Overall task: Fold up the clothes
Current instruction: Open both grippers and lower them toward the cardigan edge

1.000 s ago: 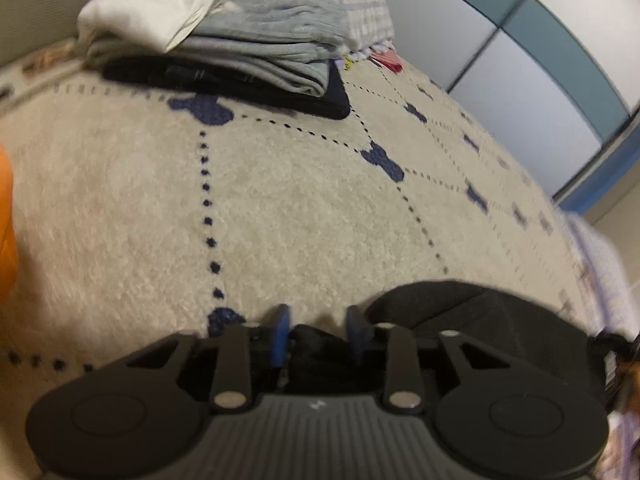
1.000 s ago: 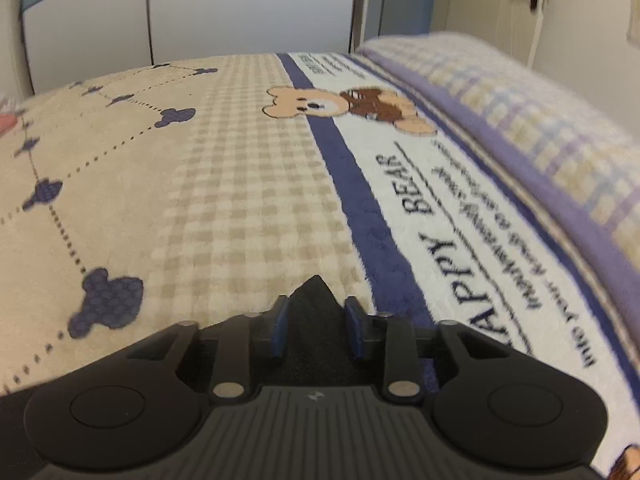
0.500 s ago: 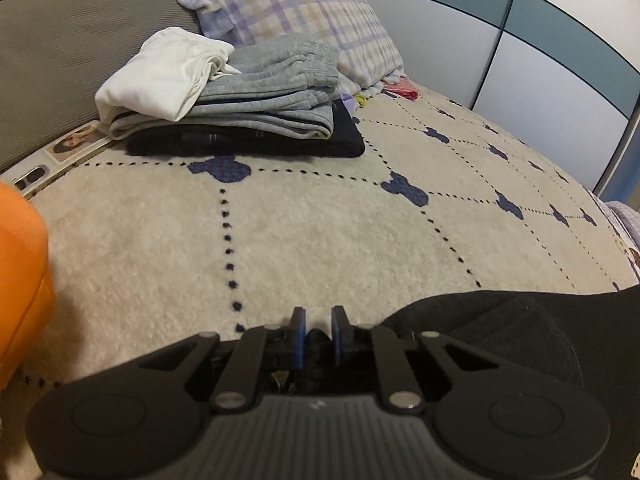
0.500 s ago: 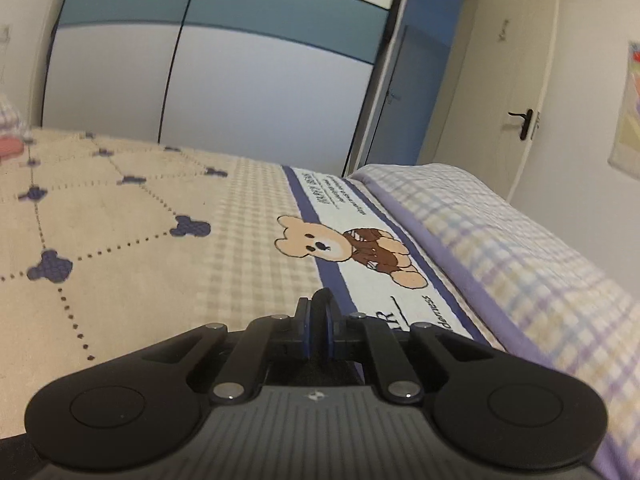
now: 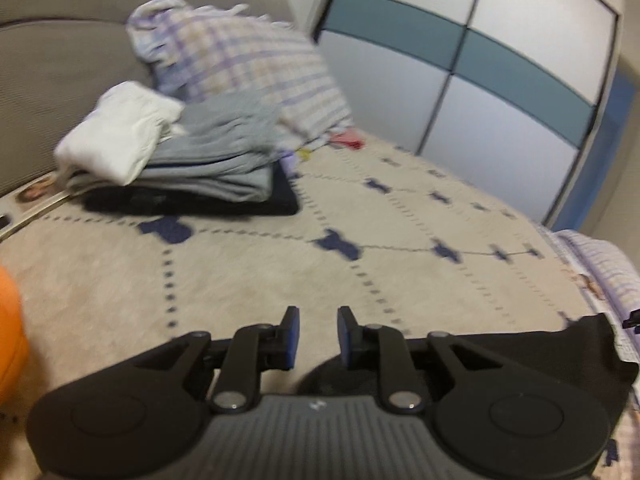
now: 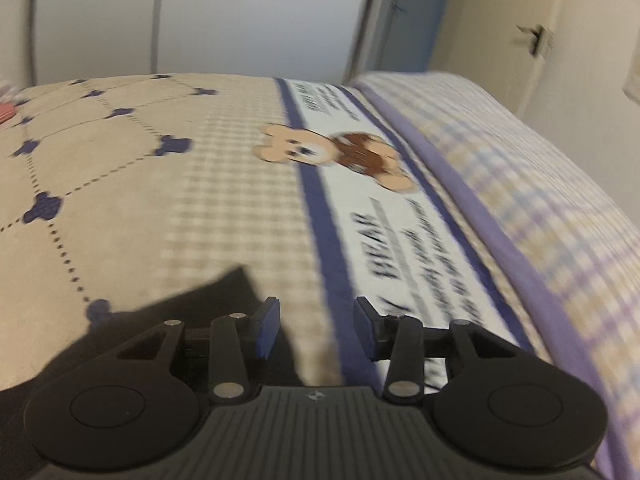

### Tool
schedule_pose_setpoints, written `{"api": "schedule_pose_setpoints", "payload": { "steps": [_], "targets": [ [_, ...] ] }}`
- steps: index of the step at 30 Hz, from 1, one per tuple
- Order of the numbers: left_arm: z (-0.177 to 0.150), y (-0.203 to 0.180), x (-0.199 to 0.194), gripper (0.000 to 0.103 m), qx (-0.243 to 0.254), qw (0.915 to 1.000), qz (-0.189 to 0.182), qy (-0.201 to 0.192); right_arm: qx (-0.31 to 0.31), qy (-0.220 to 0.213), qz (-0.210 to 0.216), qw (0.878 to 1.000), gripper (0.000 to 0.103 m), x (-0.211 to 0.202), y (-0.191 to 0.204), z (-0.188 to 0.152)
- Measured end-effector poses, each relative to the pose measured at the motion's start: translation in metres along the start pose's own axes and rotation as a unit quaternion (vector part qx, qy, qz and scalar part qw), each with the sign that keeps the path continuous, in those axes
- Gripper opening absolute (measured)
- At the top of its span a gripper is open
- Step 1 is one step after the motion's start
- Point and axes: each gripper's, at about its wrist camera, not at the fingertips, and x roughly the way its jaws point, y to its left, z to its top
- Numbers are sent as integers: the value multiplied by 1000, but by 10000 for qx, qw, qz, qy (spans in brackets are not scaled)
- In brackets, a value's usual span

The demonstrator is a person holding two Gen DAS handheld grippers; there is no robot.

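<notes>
Both hand-held grippers (image 5: 314, 336) (image 6: 316, 330) have just opened, releasing the black garment (image 5: 560, 344).

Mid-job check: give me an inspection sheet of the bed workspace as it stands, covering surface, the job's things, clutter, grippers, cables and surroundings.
Surface: beige blanket with navy dotted pattern covers the bed; a bear-print band runs along its far side.
Job's things: black garment lies on the blanket beneath both grippers; folded stack of white, grey and dark clothes sits near the headboard.
Clutter: plaid pillow behind the stack; orange object at the left edge, unidentifiable; small red item by the pillow.
Grippers: left gripper open, nothing between the pads; right gripper open, jaws just opened, garment corner released beside it.
Cables: nothing seen.
Surroundings: wardrobe doors; door with handle.
</notes>
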Motion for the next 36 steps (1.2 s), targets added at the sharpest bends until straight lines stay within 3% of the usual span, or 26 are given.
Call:
{"api": "schedule_pose_setpoints", "payload": {
  "steps": [5,9,12,18,26,30,31,33,36],
  "targets": [
    [-2,-17,-1,42,58,9963,-850,126,351,624,374,9967,43,-15,-28,-6],
    [-11,-34,4,46,165,9895,-1389,355,693,1345,369,9878,43,-15,-29,-16],
    [-19,-47,8,46,260,9856,-1590,506,881,1552,460,9829,43,-24,-23,-26],
    [-29,-59,11,46,356,9807,-1793,687,1219,1730,758,9744,42,-29,-8,-30],
    [-34,-60,17,48,328,9787,-1815,897,1191,2169,61,9689,41,-3,3,-48],
    [-37,-61,19,49,358,9781,-1797,984,1301,2052,-23,9700,41,2,3,-59],
    [-37,-62,20,49,374,9780,-1792,1003,1280,1981,-43,9718,39,2,4,-61],
    [-39,-63,21,49,412,9771,-1816,1032,1028,1770,-84,9788,17,1,12,-63],
    [-39,-64,18,49,462,9743,-1960,1012,837,1533,-101,9846,7,-9,16,-62]
  ]
}}
